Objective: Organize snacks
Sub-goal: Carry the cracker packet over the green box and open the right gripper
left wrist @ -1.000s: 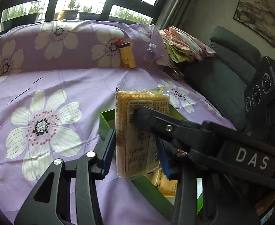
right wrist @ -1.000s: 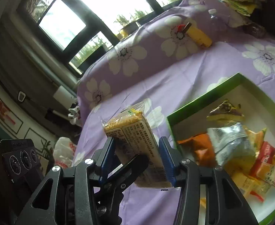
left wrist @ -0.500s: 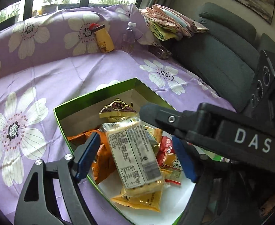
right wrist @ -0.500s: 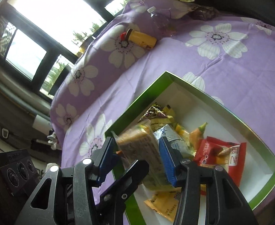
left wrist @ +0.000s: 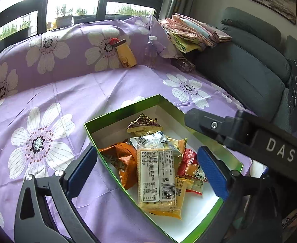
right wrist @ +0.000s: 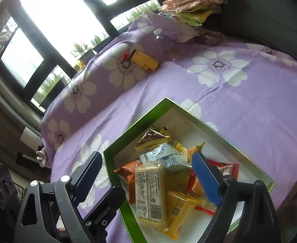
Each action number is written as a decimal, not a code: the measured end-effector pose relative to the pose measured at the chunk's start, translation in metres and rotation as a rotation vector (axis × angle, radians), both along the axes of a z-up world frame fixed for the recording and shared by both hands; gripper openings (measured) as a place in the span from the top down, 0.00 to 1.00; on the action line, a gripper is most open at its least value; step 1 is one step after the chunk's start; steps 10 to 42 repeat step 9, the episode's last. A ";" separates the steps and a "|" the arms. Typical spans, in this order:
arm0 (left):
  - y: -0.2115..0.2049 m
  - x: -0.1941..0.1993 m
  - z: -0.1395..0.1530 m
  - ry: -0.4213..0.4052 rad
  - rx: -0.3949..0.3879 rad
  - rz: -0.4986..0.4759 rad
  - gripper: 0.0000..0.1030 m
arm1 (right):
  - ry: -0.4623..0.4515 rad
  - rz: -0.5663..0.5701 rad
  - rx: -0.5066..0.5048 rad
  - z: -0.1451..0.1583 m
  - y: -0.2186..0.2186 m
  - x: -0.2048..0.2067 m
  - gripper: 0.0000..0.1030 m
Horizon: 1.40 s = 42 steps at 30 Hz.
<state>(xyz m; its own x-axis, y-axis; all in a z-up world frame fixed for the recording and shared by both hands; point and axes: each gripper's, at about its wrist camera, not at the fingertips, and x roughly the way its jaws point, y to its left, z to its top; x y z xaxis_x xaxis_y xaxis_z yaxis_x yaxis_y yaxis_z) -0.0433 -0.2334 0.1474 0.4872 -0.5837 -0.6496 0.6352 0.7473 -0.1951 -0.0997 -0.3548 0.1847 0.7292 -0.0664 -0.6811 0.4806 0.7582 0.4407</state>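
Snacks: the clear-wrapped yellow cracker pack (left wrist: 157,177) lies label-up on the pile inside the green-rimmed white cardboard box (left wrist: 120,112), long axis running away from the cameras. Its label print is too small to read, and it hides most of the yellow packet below. Left gripper (left wrist: 148,167) and right gripper (right wrist: 148,177) have just been opening, both spread wide, nothing pinched.

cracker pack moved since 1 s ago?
Yes. The cracker pack was upright between both grippers beside the green box; now it lies flat inside it on the other snacks, jaws having just opened.
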 end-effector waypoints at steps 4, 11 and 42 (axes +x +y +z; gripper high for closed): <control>0.006 0.000 0.003 -0.007 -0.006 0.019 0.03 | 0.014 -0.023 -0.026 0.003 0.001 -0.003 0.09; 0.012 0.000 0.005 -0.005 -0.008 0.031 0.03 | 0.028 -0.038 -0.050 0.005 0.002 -0.005 0.09; 0.012 0.000 0.005 -0.005 -0.008 0.031 0.03 | 0.028 -0.038 -0.050 0.005 0.002 -0.005 0.09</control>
